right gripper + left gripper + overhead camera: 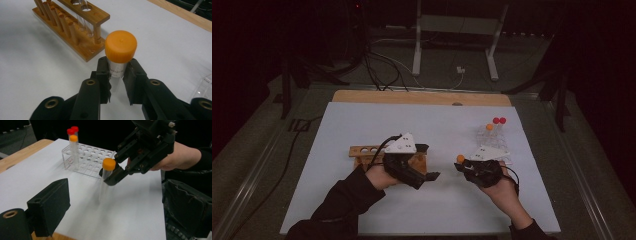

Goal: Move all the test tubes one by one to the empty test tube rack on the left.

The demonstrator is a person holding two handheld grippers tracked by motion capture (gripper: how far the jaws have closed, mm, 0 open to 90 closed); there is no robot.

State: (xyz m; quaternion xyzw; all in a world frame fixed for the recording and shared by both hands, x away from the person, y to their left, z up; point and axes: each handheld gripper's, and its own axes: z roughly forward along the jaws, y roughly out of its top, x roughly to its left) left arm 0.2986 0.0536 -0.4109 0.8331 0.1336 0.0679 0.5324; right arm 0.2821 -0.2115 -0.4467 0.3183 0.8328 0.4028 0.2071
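Between the fingers of the right gripper (117, 75) stands a clear tube with an orange cap (121, 46), pinched on both sides just under the cap; the fingers (103, 72) press against the tube's labelled wall, and the cap stands clear above their tips. In the left gripper view the same tube (105, 180) hangs upright from that gripper (113, 176), its lower end off the white sheet of the desk (130, 205), in front of the clear plastic rack (90, 157). That rack holds three capped tubes at its far corner, two red (72, 130) and one orange (73, 138).

In the high view the right gripper (462, 164) is over the right part of the desk (362, 120), just beside the clear rack (492, 137), with the orange cap (460, 158) at its tip. The left gripper (431, 161) is in front of the wooden rack (367, 150), well apart from the tube. Its fingers (50, 205) stand wide with nothing between them. The wooden rack (72, 27) lies behind the held tube in the right gripper view.
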